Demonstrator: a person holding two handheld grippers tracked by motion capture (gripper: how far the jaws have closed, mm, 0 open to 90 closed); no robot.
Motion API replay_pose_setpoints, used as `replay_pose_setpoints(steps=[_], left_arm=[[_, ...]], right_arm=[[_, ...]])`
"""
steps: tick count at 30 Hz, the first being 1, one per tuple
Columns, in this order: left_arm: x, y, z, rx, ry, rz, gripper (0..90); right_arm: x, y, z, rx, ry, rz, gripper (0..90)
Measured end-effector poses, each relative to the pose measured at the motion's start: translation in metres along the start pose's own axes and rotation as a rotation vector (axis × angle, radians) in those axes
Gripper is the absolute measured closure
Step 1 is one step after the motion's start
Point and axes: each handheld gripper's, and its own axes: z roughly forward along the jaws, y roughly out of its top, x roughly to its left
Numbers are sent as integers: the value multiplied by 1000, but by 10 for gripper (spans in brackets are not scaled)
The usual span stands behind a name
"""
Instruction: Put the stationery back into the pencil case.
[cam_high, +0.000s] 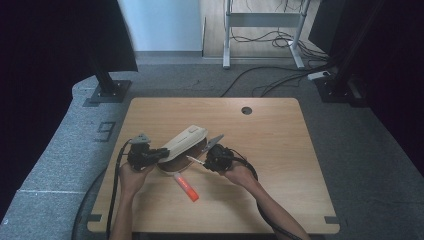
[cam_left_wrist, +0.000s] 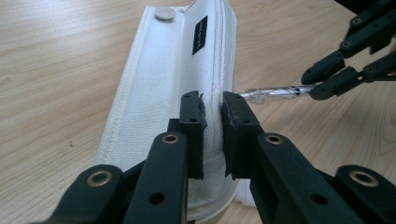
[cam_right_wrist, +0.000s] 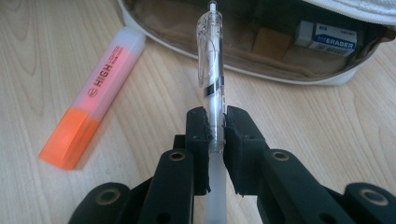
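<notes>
The right gripper (cam_right_wrist: 215, 126), jaws clamped on the barrel of a clear pen (cam_right_wrist: 211, 70), aims its click end at the open mouth of a white pencil case (cam_right_wrist: 327, 74) on a wooden table (cam_high: 280, 150). In the right gripper view the pen's tip end trails back between the jaws while its far end sits just at the case's lip, not yet inside.

Across from it, the left gripper (cam_left_wrist: 214, 116) is pinched shut on the zipped edge of the case's flap (cam_left_wrist: 159, 93), holding it lifted so the tan lining shows. The high view places both grippers on either side of the case, near the table's front centre.

To finish the step well, the judgement here is that the left grip should keep the flap raised and steady, while the pen goes in lengthwise, low and parallel to the case's long side, let go only once most of the barrel is past the rim; a steep entry risks it catching on the lining or tipping back out.

Count: one pen, held; one pencil case; one orange highlighter (cam_right_wrist: 93, 93) lying capped on the table just beside the case; one eraser (cam_right_wrist: 327, 37) already inside, next to what appears to be a tan pocket or tab, too shadowed to name.
</notes>
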Motion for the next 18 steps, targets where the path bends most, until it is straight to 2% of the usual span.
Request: replay_pose_setpoints(steps=[6,18], left_arm=[[0,0,0,-4,-2,-2,795],[0,0,-1,-12,-11,-4,795]], right_arm=[[-8,9,8,18,5,11,780],[-16,28,29,53,2,-11,780]])
